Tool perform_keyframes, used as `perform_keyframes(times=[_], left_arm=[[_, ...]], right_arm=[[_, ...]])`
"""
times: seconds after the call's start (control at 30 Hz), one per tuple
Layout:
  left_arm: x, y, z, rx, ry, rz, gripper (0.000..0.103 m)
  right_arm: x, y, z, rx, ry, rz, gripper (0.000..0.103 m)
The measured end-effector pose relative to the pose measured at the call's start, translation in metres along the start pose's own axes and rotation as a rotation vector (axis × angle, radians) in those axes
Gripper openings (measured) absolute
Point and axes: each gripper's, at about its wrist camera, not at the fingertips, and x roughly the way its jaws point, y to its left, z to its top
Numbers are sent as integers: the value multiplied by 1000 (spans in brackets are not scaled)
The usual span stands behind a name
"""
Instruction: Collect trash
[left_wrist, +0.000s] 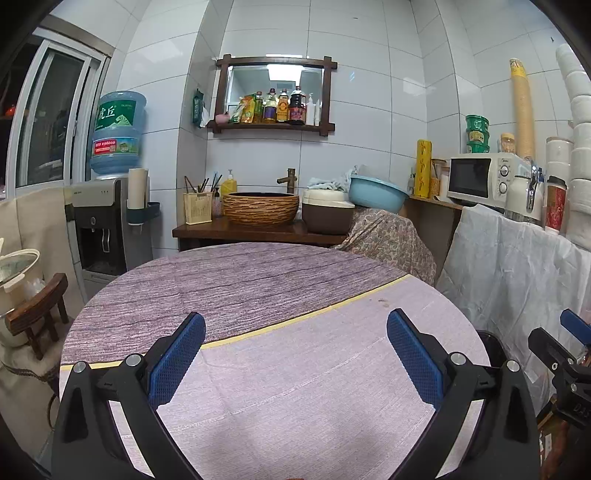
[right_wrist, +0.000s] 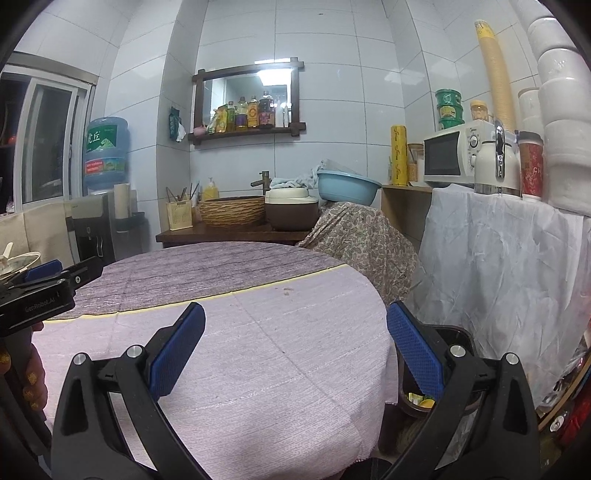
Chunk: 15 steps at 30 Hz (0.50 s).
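Note:
My left gripper (left_wrist: 296, 317) stands open over the round table (left_wrist: 258, 369), which wears a pale lilac cloth, and nothing lies between its blue pads (left_wrist: 177, 354). My right gripper (right_wrist: 296, 308) is open too, empty, above the table's right edge (right_wrist: 369, 332). Just past that edge, low down, stands a dark bin (right_wrist: 458, 332) with yellow and green scraps (right_wrist: 421, 400) inside, partly hidden by my right finger. No loose trash shows on the cloth, only a small brown stain (right_wrist: 286, 293). Each view catches the other gripper at its side: the right gripper (left_wrist: 561, 332) and the left gripper (right_wrist: 66, 273).
Behind the table a dark wooden counter (left_wrist: 236, 230) carries a woven basin (left_wrist: 260, 208), a brown pot and a blue bowl (left_wrist: 376, 194). A white-draped shelf (right_wrist: 498, 258) on the right bears a microwave (right_wrist: 450, 155), a kettle and cup stacks. A water dispenser (left_wrist: 103, 221) and stool (left_wrist: 37, 314) stand at the left. A hand (right_wrist: 33, 380) holds the left gripper.

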Motion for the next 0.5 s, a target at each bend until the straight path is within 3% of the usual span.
perform_keyframes(times=[0.5], left_arm=[[-1,-4,2,18,3,0,97]], right_arm=[[-3,1,1,-2,-4,-6,97]])
